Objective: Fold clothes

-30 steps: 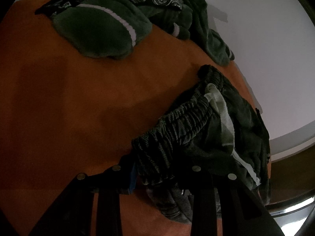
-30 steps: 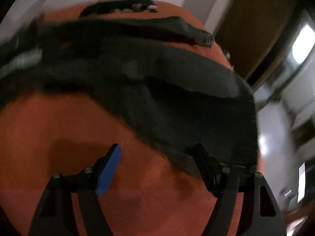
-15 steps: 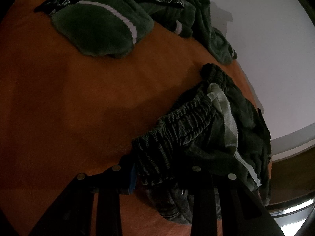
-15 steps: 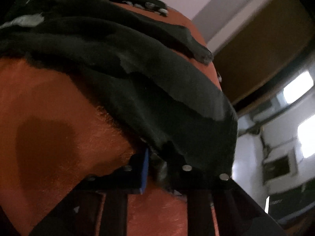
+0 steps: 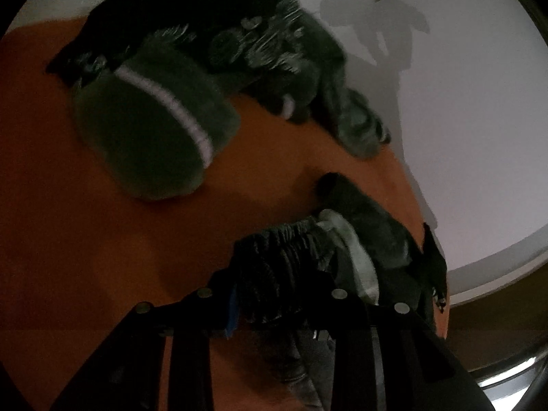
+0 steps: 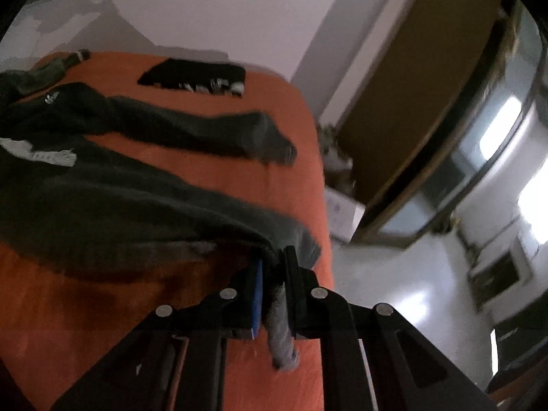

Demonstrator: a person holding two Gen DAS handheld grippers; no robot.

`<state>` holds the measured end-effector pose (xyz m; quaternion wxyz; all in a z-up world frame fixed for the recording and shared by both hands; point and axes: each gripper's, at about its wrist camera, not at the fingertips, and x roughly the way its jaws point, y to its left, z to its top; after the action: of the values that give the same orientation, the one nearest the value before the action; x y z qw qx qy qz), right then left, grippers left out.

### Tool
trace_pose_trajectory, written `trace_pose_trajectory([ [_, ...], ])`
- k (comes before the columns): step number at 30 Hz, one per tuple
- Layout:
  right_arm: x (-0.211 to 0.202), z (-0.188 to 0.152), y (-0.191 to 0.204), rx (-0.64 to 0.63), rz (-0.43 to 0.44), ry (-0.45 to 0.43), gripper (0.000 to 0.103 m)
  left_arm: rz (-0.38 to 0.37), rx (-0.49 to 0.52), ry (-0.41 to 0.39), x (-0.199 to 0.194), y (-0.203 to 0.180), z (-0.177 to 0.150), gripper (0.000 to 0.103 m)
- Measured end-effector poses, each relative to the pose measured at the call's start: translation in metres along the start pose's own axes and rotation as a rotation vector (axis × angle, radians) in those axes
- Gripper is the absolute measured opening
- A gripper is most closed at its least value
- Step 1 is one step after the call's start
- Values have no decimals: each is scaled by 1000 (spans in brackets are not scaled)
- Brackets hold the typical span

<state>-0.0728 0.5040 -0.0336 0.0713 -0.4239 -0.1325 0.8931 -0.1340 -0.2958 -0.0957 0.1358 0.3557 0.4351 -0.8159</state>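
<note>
Dark grey-green sweatpants lie on an orange bed [image 6: 85, 325]. My left gripper [image 5: 281, 296] is shut on their ribbed elastic waistband [image 5: 284, 257], which hangs bunched between the fingers just above the bed, beside the white drawstring [image 5: 356, 260]. My right gripper [image 6: 274, 275] is shut on the hem of one trouser leg [image 6: 137, 212]; a grey fold of cloth pokes out below the pads. That leg is raised at the hem and drapes off to the left. The other leg [image 6: 191, 130] lies flat behind it.
A green fleece garment with a white stripe [image 5: 147, 130] and a black paisley cloth [image 5: 260, 44] lie heaped at the far side. A black folded piece [image 6: 198, 75] sits near the far corner. The bed edge [image 6: 325, 212] drops off at right, beside a white box [image 6: 342, 212].
The right gripper went from open over the trouser leg to shut on its hem, then rose with it. The left gripper rose too, lifting the waistband off the bed.
</note>
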Motion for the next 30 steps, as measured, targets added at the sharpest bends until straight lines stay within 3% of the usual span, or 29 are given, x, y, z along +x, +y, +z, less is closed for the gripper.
trace_pose_trajectory([
  [2, 16, -20, 0, 8, 45, 97, 13, 6, -25, 27, 6, 10, -4, 32],
  [5, 29, -41, 8, -42, 56, 213, 31, 11, -35, 56, 11, 18, -9, 32],
  [7, 22, -48, 7, -72, -15, 203, 58, 9, -31, 70, 13, 20, -8, 33],
  [9, 11, -52, -13, 43, -34, 164, 74, 6, -25, 84, 13, 19, -7, 35],
  [12, 4, -70, -60, 370, 53, 153, 75, 9, -16, 97, 13, 18, -7, 36],
  [16, 32, -113, -107, 863, 244, 212, 75, 12, -15, 104, 14, 19, -9, 36],
  [21, 49, -173, -111, 1335, 385, 232, 75, 17, -27, 105, 14, 20, -12, 36],
  [23, 53, -182, -106, 1449, 433, 216, 75, 31, -37, 92, 13, 19, -14, 37],
  [29, 69, -158, -93, 1436, 437, 245, 75, 53, -53, 65, 12, 19, -20, 38],
  [30, 72, -156, -92, 1448, 435, 242, 71, 53, -60, 64, 12, 20, -20, 38],
])
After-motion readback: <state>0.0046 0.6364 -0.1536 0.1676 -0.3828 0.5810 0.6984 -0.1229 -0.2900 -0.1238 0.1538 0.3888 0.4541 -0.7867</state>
